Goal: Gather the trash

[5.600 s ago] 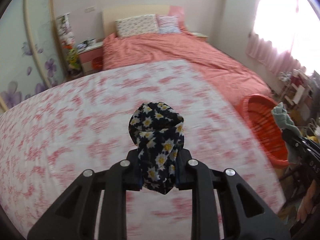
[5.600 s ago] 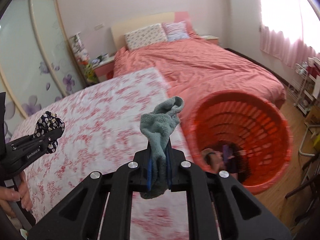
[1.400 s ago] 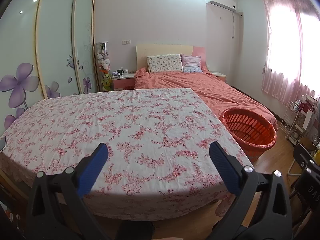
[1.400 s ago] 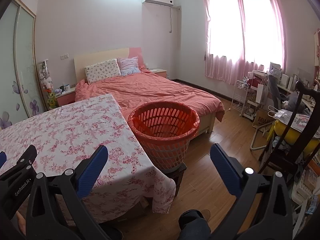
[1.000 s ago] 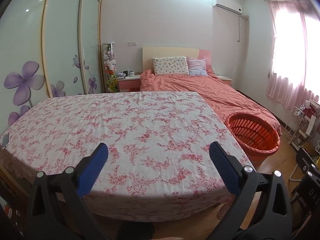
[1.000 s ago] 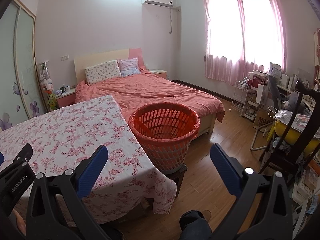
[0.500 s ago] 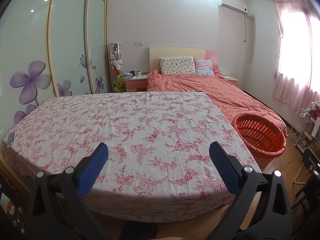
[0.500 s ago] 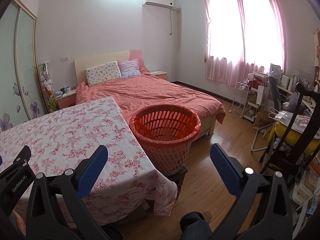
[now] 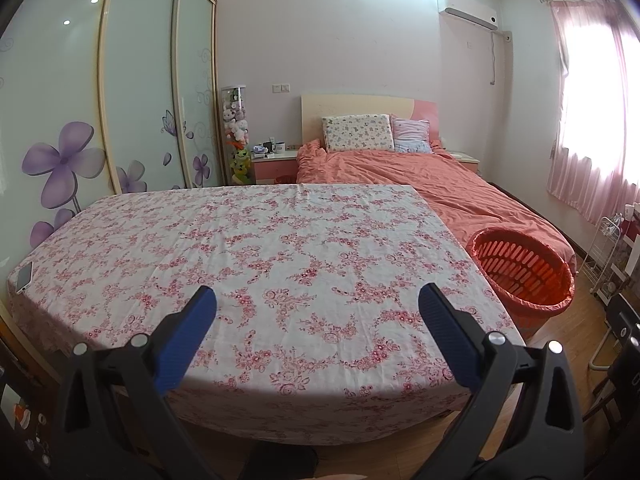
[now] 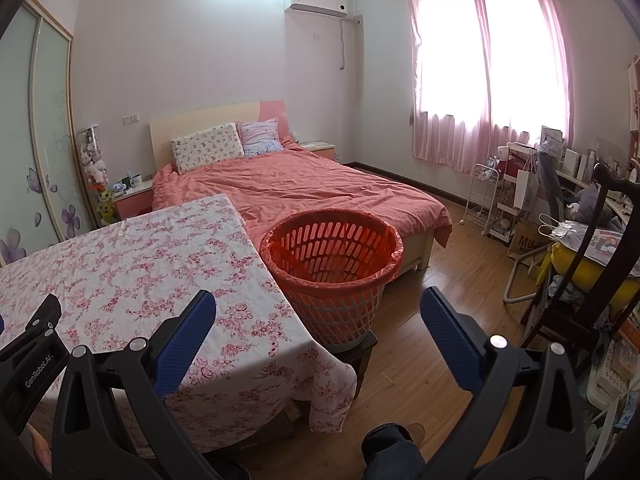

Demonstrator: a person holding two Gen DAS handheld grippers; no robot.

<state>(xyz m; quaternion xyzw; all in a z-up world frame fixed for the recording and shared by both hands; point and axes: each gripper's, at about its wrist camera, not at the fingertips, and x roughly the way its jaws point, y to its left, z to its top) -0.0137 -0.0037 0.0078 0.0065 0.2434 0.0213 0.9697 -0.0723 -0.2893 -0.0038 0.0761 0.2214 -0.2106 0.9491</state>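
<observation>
Now both grippers, left point(image 9: 316, 306) and right point(image 10: 318, 308), gape empty; orange basket point(image 10: 376, 280) stands beside the floral table point(image 9: 248, 248), right gripper nearer.

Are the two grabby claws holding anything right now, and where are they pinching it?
No, nothing. The left gripper is wide open over the flowered tablecloth, and the right gripper is wide open too, near the orange basket.

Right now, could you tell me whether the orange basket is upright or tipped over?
Upright: the orange basket stands beside the table, rim level, mouth facing up.
</observation>
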